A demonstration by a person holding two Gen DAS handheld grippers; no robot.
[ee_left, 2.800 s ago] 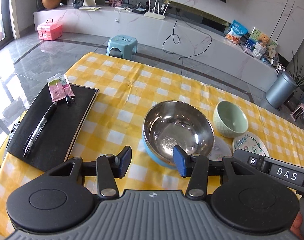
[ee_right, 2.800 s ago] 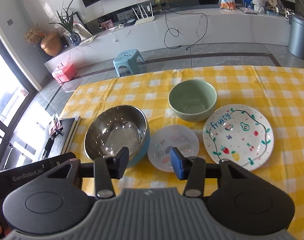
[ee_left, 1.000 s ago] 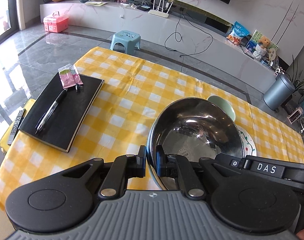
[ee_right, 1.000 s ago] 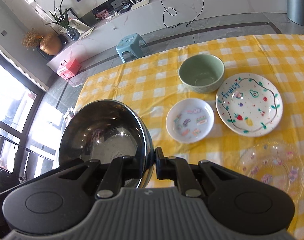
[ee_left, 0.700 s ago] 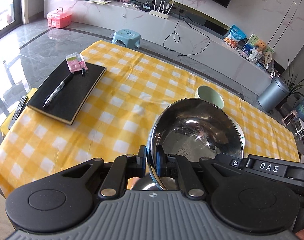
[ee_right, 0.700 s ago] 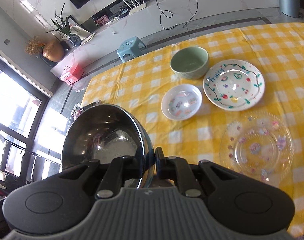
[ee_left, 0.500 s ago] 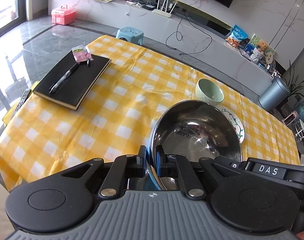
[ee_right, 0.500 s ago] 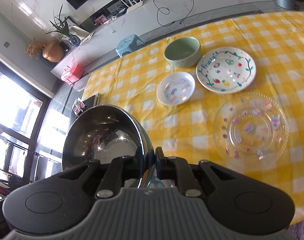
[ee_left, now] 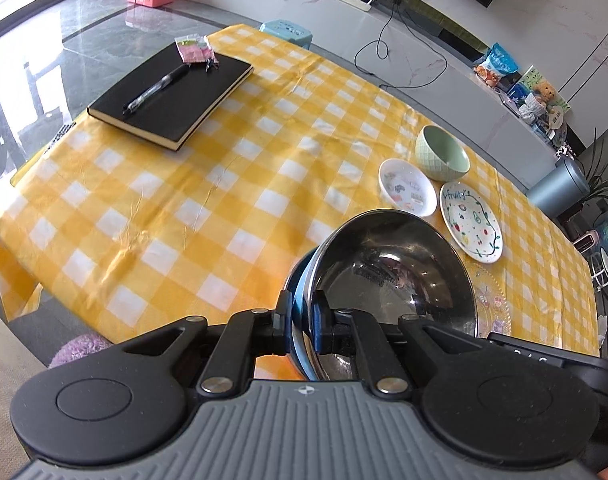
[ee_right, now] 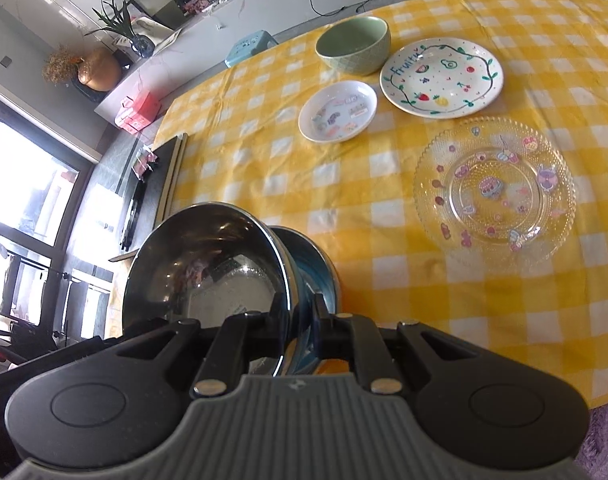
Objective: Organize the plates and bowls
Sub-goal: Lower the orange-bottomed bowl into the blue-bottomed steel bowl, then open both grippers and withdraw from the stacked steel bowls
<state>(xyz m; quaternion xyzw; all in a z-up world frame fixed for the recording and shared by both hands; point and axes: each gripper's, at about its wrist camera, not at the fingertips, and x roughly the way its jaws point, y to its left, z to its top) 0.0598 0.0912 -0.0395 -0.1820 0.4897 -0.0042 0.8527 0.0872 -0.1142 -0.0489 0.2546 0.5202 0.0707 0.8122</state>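
Lifted steel bowl [ee_left: 392,272], seemingly tilted, both tongs

1. A wide bare stretch of the worktop [ee_left: 224,184] lies open between the black notebook [ee_left: 172,96] and the dishes.
2. The green bowl [ee_right: 354,46], small white dish [ee_right: 338,112] and fruit plate [ee_right: 442,76] crowd the far side, nearly touching.
3. The glass plate [ee_right: 494,190] fills the near right; a bare checkered strip separates it from those three.
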